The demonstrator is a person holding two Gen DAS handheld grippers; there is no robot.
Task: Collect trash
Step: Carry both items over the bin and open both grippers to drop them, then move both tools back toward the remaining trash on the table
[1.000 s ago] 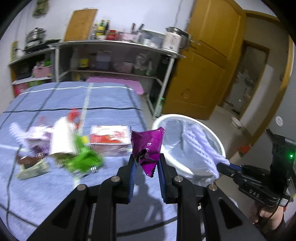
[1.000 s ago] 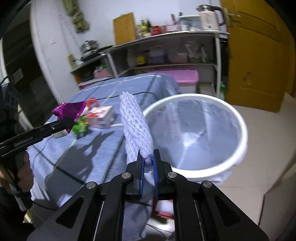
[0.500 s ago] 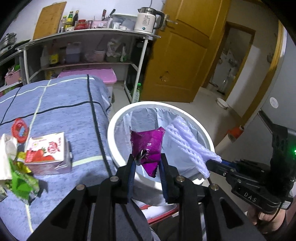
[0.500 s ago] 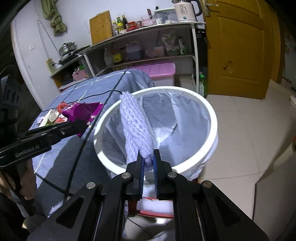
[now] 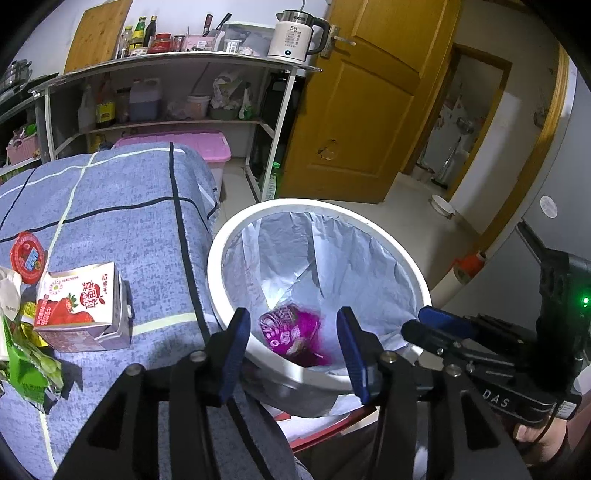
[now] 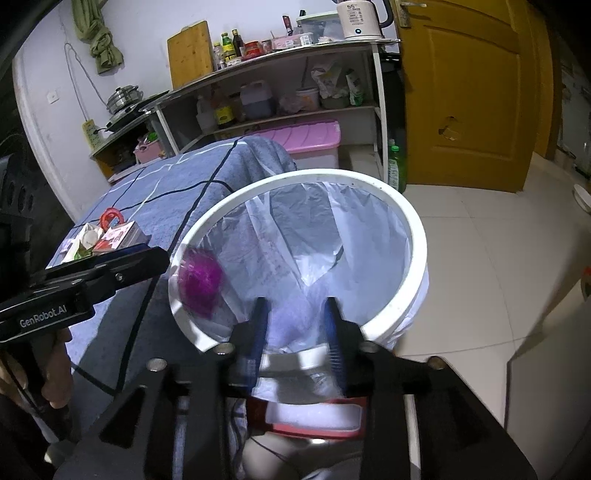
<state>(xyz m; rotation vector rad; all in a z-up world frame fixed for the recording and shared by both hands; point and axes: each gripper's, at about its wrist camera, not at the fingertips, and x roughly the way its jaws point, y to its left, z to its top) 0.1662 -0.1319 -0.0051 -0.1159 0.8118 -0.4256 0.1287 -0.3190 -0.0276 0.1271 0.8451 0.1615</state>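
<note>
The white bin (image 5: 221, 258) with its pale liner stands beside the blue-clothed table (image 5: 122, 229). My left gripper (image 5: 292, 314) hangs over the bin's near rim, its jaws opening. The purple wrapper (image 5: 295, 332) is blurred below them, loose inside the bin, also seen as the purple wrapper (image 6: 201, 280). My right gripper (image 6: 294, 306) is over the bin (image 6: 417, 236) too, jaws opening; a blurred pale foam net (image 6: 291, 325) shows between the fingers, no pad pressing on it. Each gripper shows in the other's view: right gripper (image 5: 421, 321), left gripper (image 6: 159, 254).
A strawberry milk carton (image 5: 79, 306), a red lid (image 5: 27, 256) and a green wrapper (image 5: 29, 365) lie on the table's left. Behind stand a metal shelf (image 5: 273, 122) with a kettle (image 5: 295, 33), a pink box (image 5: 199, 144) and a yellow door (image 5: 354, 110).
Both grippers carried their trash from the table side to above the bin, then opened. The purple wrapper and the foam net have left the pads and are dropping into the bin.
</note>
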